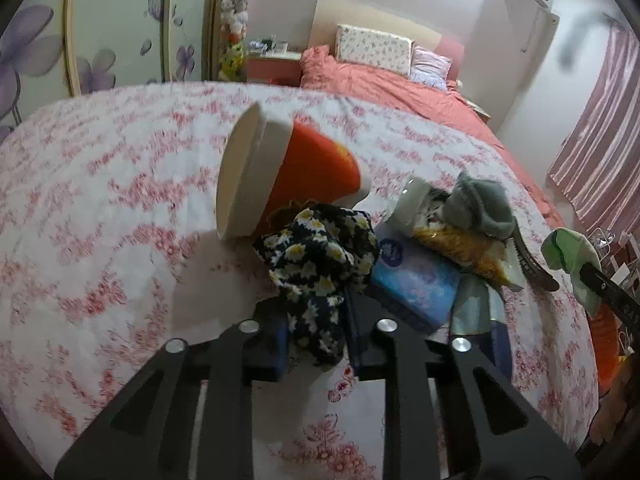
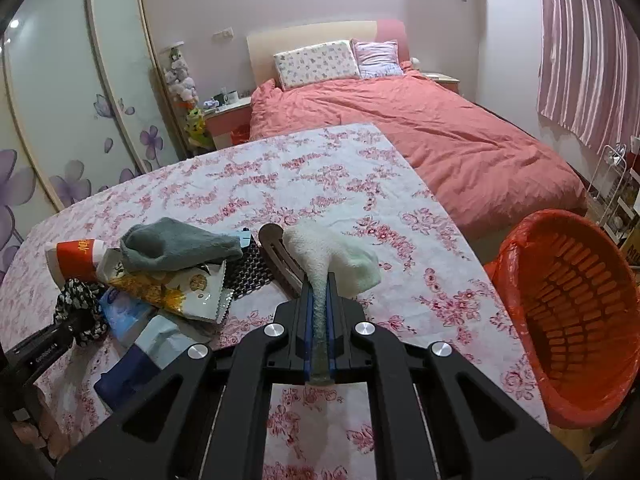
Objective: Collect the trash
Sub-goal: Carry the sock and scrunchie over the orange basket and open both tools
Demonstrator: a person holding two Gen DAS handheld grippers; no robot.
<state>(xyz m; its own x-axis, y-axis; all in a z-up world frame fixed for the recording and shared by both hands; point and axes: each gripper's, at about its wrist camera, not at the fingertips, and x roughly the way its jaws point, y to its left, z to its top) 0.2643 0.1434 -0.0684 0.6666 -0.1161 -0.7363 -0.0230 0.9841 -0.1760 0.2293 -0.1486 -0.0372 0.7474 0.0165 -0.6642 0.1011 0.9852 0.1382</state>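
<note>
On the floral-covered table (image 2: 304, 168), both grippers are loaded — the right gripper (image 2: 320, 304) clamped on a white-green cloth (image 2: 332, 260), the left gripper (image 1: 316, 320) pinching a daisy-print fabric (image 1: 320, 248) — yet the orange bin (image 2: 576, 312) looks empty, and the wrappers, cup and tissue pack remain.

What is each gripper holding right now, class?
Left gripper: closed on the black daisy-print fabric scrunchie.
Right gripper: closed on the white and pale green fuzzy sock.
</note>
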